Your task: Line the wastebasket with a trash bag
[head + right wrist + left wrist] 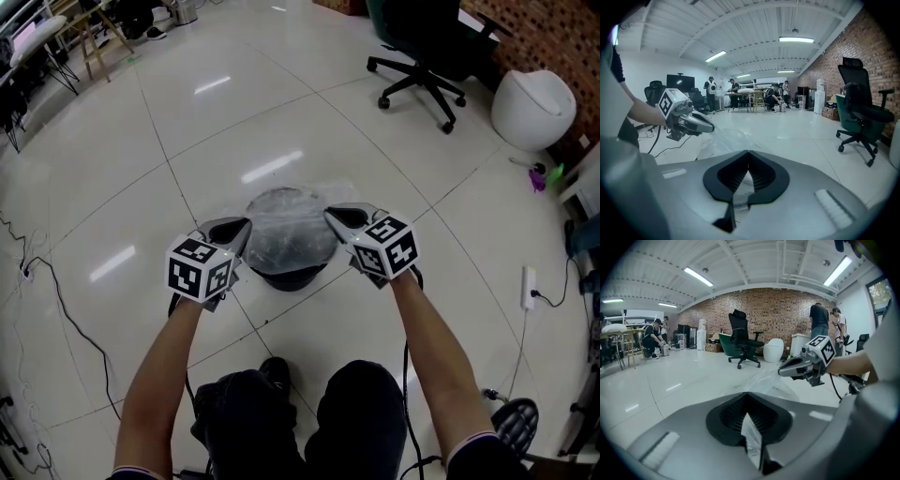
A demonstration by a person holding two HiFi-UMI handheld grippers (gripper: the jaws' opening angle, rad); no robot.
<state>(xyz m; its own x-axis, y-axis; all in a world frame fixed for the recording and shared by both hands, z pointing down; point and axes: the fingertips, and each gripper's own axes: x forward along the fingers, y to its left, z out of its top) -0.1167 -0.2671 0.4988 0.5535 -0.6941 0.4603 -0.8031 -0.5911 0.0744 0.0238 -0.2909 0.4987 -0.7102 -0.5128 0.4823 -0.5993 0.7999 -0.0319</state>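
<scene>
In the head view, your left gripper [236, 232] and right gripper [337, 217] sit at opposite sides of the clear bag [289, 225]. It is spread over the black basket [291, 277], which stands on the tiled floor [187, 141] just ahead of your knees.

In the left gripper view, your jaws are clenched on a strip of the bag [752, 437], and the sheet stretches across to the right gripper [787, 369].

In the right gripper view, the jaws are likewise pinched on the bag [740, 185], with the film running toward the left gripper [705, 125].
</scene>
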